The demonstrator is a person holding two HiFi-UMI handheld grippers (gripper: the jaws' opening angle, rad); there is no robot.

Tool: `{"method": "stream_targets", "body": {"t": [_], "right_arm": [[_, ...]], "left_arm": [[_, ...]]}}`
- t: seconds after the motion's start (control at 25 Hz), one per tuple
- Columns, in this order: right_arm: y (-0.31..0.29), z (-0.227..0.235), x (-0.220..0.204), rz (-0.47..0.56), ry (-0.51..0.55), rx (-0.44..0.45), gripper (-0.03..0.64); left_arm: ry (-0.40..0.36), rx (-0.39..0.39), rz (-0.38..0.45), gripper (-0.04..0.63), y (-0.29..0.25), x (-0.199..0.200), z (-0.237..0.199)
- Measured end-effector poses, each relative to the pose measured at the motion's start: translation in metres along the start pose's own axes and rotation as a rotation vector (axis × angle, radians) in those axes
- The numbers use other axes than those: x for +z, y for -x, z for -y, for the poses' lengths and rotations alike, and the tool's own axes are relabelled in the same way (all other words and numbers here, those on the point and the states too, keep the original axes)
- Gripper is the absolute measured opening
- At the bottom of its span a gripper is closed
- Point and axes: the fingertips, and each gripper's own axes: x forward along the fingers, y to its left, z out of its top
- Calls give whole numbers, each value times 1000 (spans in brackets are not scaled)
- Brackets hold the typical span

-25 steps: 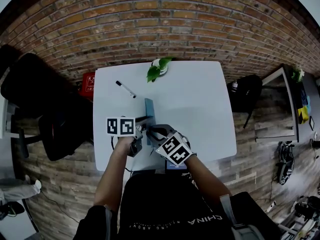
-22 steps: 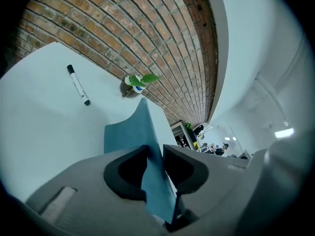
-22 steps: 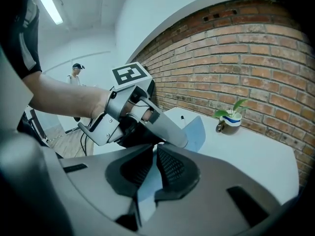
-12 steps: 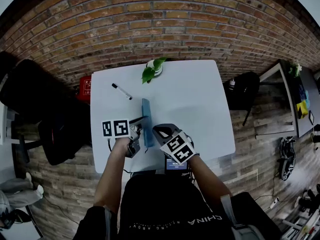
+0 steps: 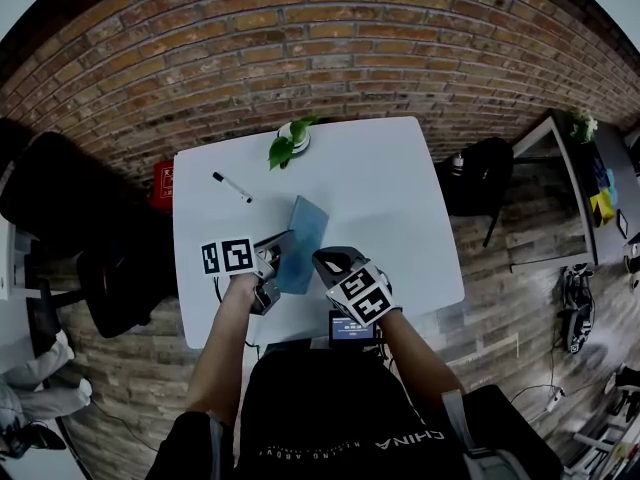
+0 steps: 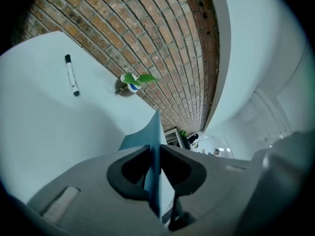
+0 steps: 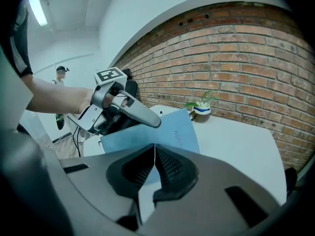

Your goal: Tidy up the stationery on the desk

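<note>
Blue notebook has swung from edge-on to showing its flat cover, and is held tilted above the white table. Far left, a slim black marker lies loose near the table's left edge, with a potted plant at the far edge. Left gripper: jaws have just been closing and are now clamped on the thin rectangular notebook. Right gripper: pinched together on nothing, just beside the notebook. Smooth open tabletop to the right. Cover print is too faint to read.
</note>
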Motion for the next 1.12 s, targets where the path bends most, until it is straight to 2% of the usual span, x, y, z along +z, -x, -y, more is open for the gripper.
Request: {"method": "stream_targets", "body": {"t": [0.2, 0.4, 0.52, 0.8, 1.12], "right_arm": [[15, 17, -7, 4, -20, -35, 15], [31, 40, -14, 18, -66, -90, 16], [38, 53, -17, 17, -93, -116, 15], [35, 60, -21, -2, -108, -128, 15], [16, 54, -20, -28, -99, -102, 15]], "left_arm": [[55, -71, 13, 69, -18, -6, 21], [173, -220, 67, 69, -40, -2, 50], [239, -255, 110, 69, -49, -1, 49], [320, -137, 184, 69, -37, -3, -13], [301, 17, 191, 54, -15, -9, -62]]}}
